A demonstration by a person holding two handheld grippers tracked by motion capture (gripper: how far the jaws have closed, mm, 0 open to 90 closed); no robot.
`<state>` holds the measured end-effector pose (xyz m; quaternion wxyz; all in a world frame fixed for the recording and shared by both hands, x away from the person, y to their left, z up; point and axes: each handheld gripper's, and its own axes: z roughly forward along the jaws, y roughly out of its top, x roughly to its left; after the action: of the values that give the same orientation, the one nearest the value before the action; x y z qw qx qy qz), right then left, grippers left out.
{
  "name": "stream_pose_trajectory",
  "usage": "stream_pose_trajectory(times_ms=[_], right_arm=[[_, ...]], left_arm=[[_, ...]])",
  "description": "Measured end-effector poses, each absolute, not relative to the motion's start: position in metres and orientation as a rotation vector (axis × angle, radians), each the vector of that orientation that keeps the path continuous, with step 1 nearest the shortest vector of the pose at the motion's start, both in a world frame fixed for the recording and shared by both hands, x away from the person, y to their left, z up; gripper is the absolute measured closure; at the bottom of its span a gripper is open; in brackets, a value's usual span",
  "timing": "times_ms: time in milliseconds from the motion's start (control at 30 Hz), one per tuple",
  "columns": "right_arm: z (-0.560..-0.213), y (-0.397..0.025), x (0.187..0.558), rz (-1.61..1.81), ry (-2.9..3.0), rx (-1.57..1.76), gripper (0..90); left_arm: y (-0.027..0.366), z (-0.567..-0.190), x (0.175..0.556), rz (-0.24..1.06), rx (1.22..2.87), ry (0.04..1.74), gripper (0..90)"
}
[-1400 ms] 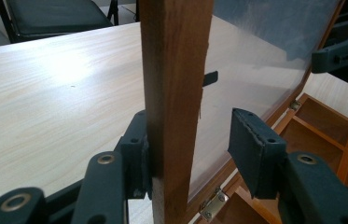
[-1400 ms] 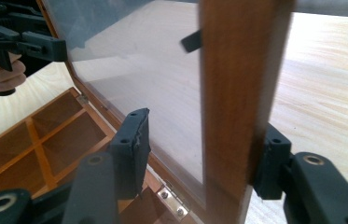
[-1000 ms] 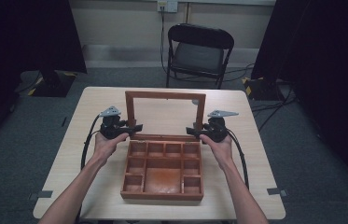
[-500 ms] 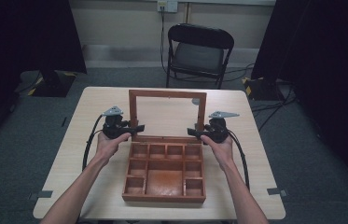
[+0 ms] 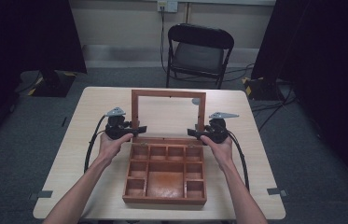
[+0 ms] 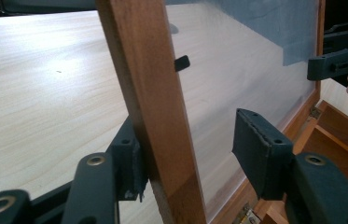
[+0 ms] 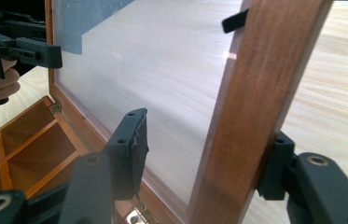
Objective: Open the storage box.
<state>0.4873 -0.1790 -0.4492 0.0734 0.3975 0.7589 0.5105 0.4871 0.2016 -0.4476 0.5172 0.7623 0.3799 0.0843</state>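
A wooden box (image 5: 164,198) with several empty compartments sits on the table, its glass-paned lid (image 5: 168,93) standing upright at the back. My left gripper (image 5: 136,129) straddles the lid's left rail (image 6: 148,93) low down. It is open (image 6: 192,154): the outer pad touches the wood and the inner pad stands clear of the glass. My right gripper (image 5: 194,132) straddles the right rail (image 7: 265,84) the same way. It is also open (image 7: 204,154), with its outer pad against the wood and its inner pad apart. Brass hinges (image 7: 136,215) join the lid to the box.
The light wooden table (image 5: 69,158) has bare room on both sides of the box and behind the lid. A round grey spot (image 5: 196,101) lies on the tabletop behind the lid. A black folding chair (image 5: 199,46) stands beyond the far edge.
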Motion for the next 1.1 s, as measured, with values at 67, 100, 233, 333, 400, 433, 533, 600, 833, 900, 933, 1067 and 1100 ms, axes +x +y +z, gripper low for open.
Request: stream_pose_trajectory(times_ms=[67, 100, 233, 333, 400, 433, 533, 600, 833, 900, 933, 1067, 1100], right_arm=[[-0.45, -0.178, 0.488, 1.535, 2.276, 1.197, 43.0], [-0.451, -0.178, 0.488, 1.537, 2.275, 1.2, 42.2], [-0.454, -0.176, 0.491, 1.537, 2.272, 1.212, 39.6], [-0.456, -0.176, 0.492, 1.546, 2.272, 1.223, 38.9], [-0.457, -0.176, 0.493, 1.551, 2.272, 1.23, 38.5], [-0.458, -0.177, 0.493, 1.552, 2.277, 1.224, 38.3], [-0.459, -0.177, 0.493, 1.554, 2.283, 1.223, 37.6], [-0.462, -0.178, 0.494, 1.542, 2.292, 1.233, 34.9], [-0.463, -0.177, 0.495, 1.534, 2.292, 1.259, 33.4], [-0.464, -0.176, 0.495, 1.527, 2.289, 1.263, 32.4], [-0.464, -0.176, 0.495, 1.527, 2.289, 1.263, 32.4], [-0.467, -0.174, 0.496, 1.519, 2.277, 1.298, 29.5], [-0.468, -0.174, 0.497, 1.517, 2.271, 1.309, 28.7]], left_arm=[[0.202, -0.449, 0.489, 0.188, 1.823, 0.916, 46.1], [0.202, -0.449, 0.489, 0.186, 1.824, 0.919, 45.9], [0.202, -0.452, 0.491, 0.175, 1.829, 0.929, 44.3], [0.203, -0.453, 0.491, 0.182, 1.841, 0.933, 43.1], [0.203, -0.455, 0.491, 0.181, 1.839, 0.942, 42.3], [0.203, -0.455, 0.491, 0.187, 1.84, 0.944, 42.2], [0.205, -0.455, 0.49, 0.197, 1.835, 0.958, 41.3], [0.207, -0.457, 0.49, 0.193, 1.831, 0.97, 40.4], [0.209, -0.46, 0.49, 0.193, 1.84, 0.967, 43.6], [0.208, -0.46, 0.49, 0.197, 1.836, 0.973, 43.1], [0.208, -0.46, 0.49, 0.197, 1.852, 0.97, 43.1], [0.205, -0.463, 0.491, 0.188, 1.862, 0.983, 40.2], [0.206, -0.463, 0.492, 0.185, 1.86, 0.992, 40.3]])
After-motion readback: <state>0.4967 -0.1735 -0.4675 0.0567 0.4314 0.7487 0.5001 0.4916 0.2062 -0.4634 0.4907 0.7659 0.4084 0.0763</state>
